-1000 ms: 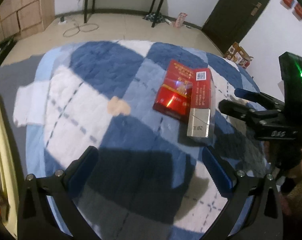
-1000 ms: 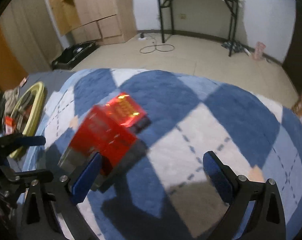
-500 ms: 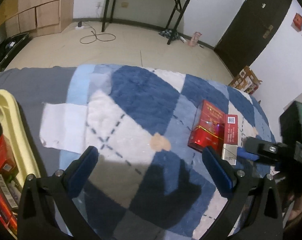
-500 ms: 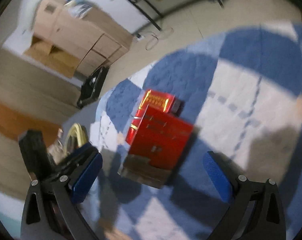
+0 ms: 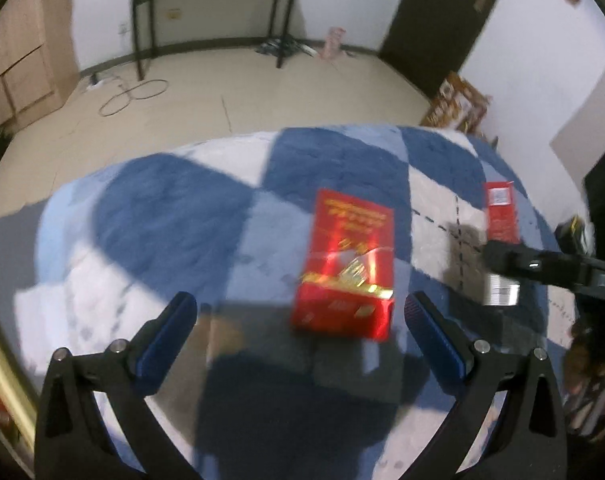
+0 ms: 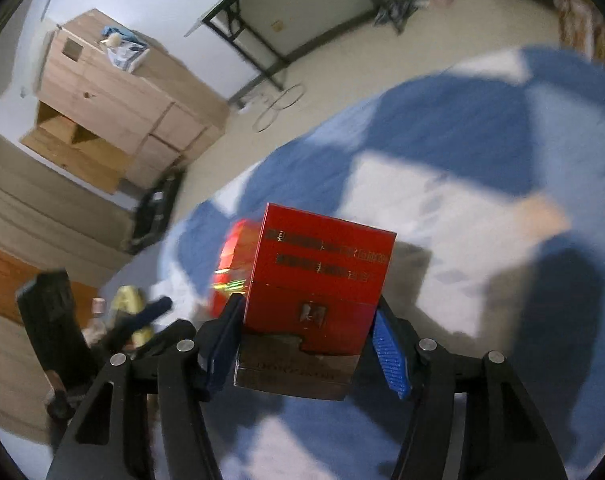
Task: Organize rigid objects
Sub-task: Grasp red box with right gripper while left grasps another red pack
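Red pack (image 6: pixel 322 276) sits between right gripper (image 6: pixel 308 344) pads, jaws just closed onto its sides, grasping it above blue-white quilt (image 6: pixel 482 152). Second red box (image 5: pixel 346 276) lies flat on quilt, just ahead of left gripper (image 5: pixel 298 336), whose fingers spread wide, holding nothing. Yellow tray rim (image 5: pixel 6 364) at left edge, contents cut off. Black desk (image 5: pixel 206 12), wooden cabinet (image 6: pixel 114 116), dark door (image 5: pixel 442 20) behind. Both views motion-blurred; pack print unreadable; silver end partly hidden by fingers.
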A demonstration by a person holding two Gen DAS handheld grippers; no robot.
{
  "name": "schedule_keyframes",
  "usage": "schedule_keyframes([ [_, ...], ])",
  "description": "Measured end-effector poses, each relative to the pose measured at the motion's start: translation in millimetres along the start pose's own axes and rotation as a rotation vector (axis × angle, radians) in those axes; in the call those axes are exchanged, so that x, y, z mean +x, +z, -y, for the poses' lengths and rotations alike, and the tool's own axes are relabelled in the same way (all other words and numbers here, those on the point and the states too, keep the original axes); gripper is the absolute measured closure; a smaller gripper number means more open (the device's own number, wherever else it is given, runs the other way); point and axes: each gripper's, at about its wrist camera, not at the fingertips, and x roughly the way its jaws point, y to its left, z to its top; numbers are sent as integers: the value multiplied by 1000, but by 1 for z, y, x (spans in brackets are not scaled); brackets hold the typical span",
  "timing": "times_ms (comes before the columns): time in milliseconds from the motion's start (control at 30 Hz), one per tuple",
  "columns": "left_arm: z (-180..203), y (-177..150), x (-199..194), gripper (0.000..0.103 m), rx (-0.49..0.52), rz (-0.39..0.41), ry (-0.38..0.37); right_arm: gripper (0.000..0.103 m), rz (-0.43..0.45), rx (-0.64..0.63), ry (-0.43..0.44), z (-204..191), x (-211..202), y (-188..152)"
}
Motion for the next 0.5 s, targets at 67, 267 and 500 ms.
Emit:
schedule_keyframes([
  [67,6,7,17,11,5,-25,-9,42,14,-11,-54,17,-17,3],
  [267,9,8,28,44,-32,-17,45,42,11,-63,-116,35,-42,-4],
  [500,-41,-39,-82,44,-239,165,12,42,-6,-215,-87,-17,-31,-10],
])
